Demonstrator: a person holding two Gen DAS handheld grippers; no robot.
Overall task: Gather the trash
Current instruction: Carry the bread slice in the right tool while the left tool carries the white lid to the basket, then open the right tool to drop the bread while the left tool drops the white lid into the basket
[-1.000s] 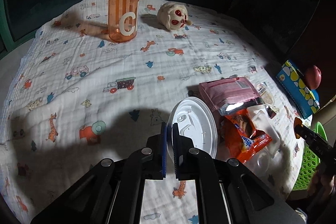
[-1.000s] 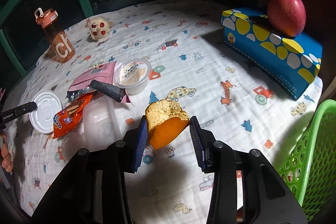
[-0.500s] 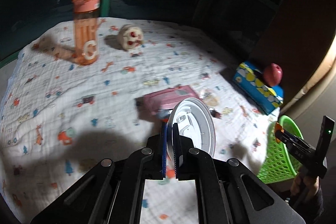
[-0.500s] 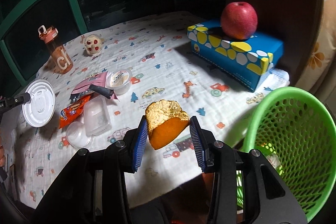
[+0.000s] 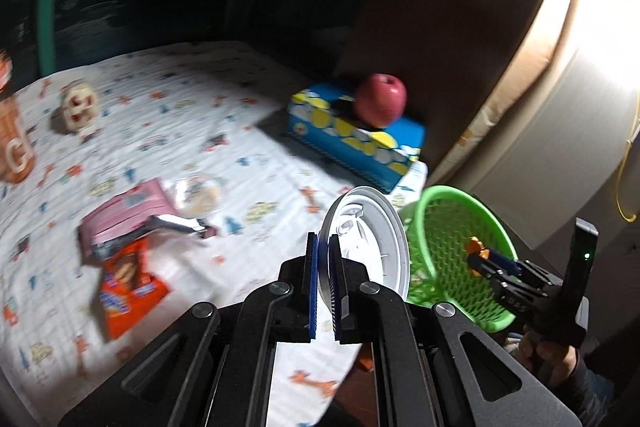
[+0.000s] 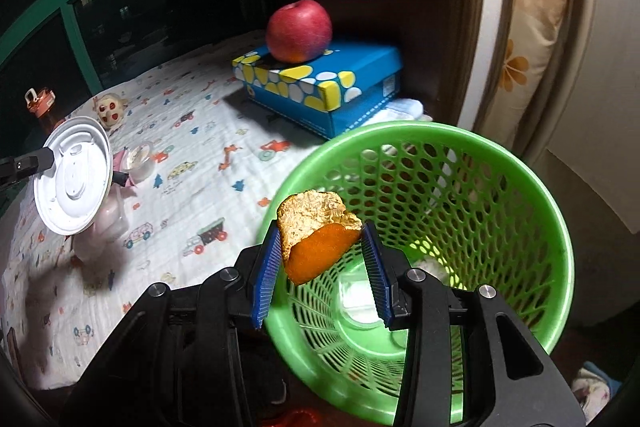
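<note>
The tabletop (image 6: 224, 163) wears a white cloth printed with cars and giraffes; its near edge falls away beside the green basket (image 6: 532, 211), which stands just off that edge with open floor around it. The basket's mesh walls hold some pale, crumpled waste at the bottom, too blurred to name. Behind it a blue box (image 6: 348, 87) with yellow and white spots carries a red apple (image 6: 299, 30); a small label on the box end cannot be read. At the far left an orange bottle (image 5: 14, 147) shows a white letter, seemingly "G" or "C". A pink packet (image 5: 124, 215), a clear tub (image 5: 198, 191) and an orange snack wrapper (image 5: 128, 287), its lettering smeared, lie grouped mid-cloth.

The left tool (image 5: 323, 291) is clamped on the rim of a white plastic lid (image 5: 370, 247), held upright in the air near the basket. The right tool (image 6: 320, 267) pinches a piece of orange peel (image 6: 316, 235) above the basket's mouth.
</note>
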